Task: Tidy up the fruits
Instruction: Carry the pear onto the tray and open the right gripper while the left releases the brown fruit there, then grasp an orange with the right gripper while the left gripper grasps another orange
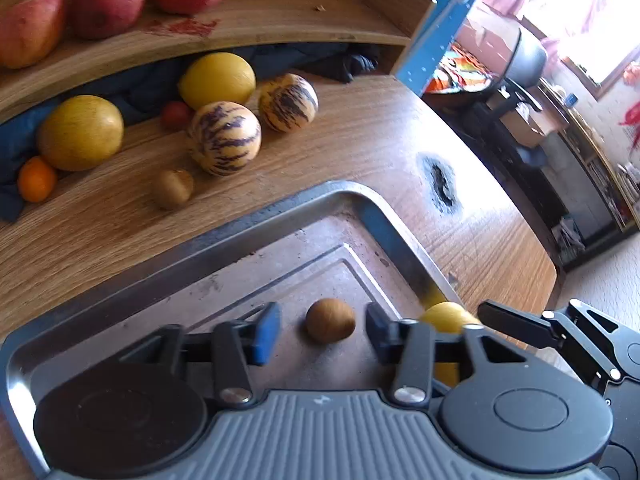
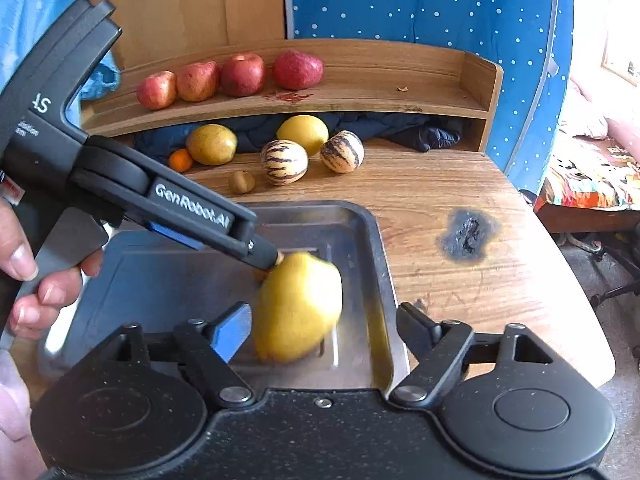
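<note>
Fruits are split between a metal tray [image 2: 376, 248] and the wooden table [image 2: 460, 292] behind it. In the tray there's a small brown kiwi [image 1: 331, 321], sitting in the open gap of the left gripper [image 1: 320, 332], and neither blue pad touches it, so that gripper is spread wide and holding nothing. Right next to it, near the tray's right rim, is a yellow pear [image 2: 298, 306], blurry in the right wrist view. It lies between the fingers of the right gripper [image 2: 320, 328], with the left blue pad just beside it and the right finger well off over the rim, so that one is wide apart too and not clamping anything. Can't tell whether the pear rests on the tray floor or is just above it.

Back on the table: two striped melons [image 2: 285, 162] side by side, two more yellow fruits [image 2: 211, 144] in front of a dark blue cloth [image 2: 400, 128], a small orange [image 2: 180, 160], a tiny red fruit [image 1: 175, 115] and a second kiwi [image 2: 241, 182] nearest the tray. Four red apples [image 2: 243, 74] line the wooden shelf [image 2: 400, 96] above. There's a black burn mark [image 2: 468, 236] on the tabletop to the right of the tray.
</note>
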A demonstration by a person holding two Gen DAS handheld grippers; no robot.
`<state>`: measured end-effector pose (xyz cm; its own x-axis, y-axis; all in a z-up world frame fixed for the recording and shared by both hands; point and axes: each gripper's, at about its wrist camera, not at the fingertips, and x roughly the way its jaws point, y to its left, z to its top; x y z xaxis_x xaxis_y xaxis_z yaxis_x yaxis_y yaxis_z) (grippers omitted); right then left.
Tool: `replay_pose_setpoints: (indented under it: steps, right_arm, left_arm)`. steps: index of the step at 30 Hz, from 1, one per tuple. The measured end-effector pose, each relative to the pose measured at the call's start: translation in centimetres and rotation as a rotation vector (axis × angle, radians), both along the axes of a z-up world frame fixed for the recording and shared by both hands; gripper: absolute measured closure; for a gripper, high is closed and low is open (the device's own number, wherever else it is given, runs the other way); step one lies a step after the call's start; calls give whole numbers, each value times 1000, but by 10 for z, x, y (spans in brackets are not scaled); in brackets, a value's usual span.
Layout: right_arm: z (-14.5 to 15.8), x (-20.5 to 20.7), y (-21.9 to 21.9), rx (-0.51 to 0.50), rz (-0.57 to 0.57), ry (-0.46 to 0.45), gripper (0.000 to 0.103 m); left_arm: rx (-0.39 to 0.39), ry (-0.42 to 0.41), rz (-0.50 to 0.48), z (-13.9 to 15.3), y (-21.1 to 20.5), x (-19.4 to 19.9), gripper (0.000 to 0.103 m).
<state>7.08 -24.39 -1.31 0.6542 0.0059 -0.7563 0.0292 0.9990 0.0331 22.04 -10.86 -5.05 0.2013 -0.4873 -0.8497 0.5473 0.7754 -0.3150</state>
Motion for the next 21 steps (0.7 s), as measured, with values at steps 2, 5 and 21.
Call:
replay_pose_setpoints:
  steps: [2,5,21]
  right_arm:
    - [3,-13,-2,8,12,-7,11]
    - [6,-28,-5,32,19,-11,6]
    - [3,-75,10,101,134,8,1]
  left_arm:
    - [5,-19,28,5,3,-5,34]
    - [31,-55,90,12,12,-16,18]
    - [136,-80,344,29,68,-116,1]
